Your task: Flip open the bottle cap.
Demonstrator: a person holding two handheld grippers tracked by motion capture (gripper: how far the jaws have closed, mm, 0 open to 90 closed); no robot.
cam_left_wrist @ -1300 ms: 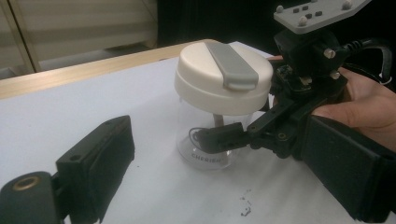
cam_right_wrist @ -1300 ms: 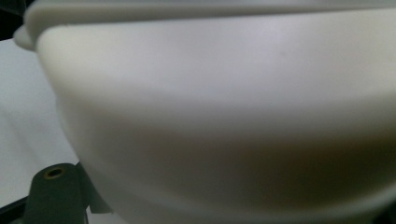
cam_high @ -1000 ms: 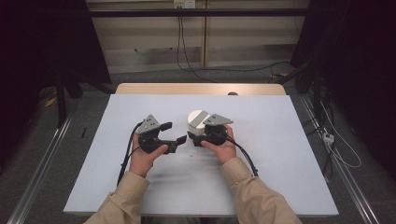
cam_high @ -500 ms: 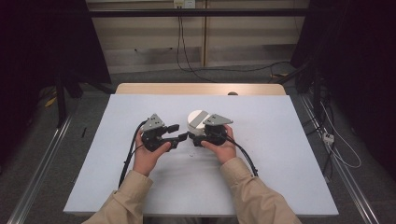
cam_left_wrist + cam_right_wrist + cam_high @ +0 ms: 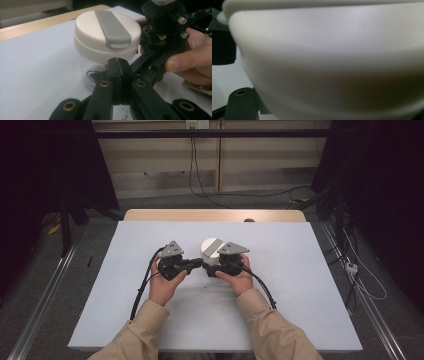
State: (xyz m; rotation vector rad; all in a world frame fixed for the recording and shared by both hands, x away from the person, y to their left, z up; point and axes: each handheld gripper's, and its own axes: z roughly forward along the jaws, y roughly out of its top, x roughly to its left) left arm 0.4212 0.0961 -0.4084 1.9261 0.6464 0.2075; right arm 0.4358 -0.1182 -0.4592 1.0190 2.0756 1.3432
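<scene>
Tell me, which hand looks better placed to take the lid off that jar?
Probably the left. The right gripper seems clamped on the jar, steadying it. The left gripper has just closed its jaws on nothing, right below the white lid, so it is free.

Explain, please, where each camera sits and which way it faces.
High view: above the person's side, looking forward and down at the table; forearms and both hands show.
Left gripper view: on the left gripper, facing the jar; its shut jaws show.
Right gripper view: on the right gripper, pressed close to the jar.
Shared: all three views see the jar.
</scene>
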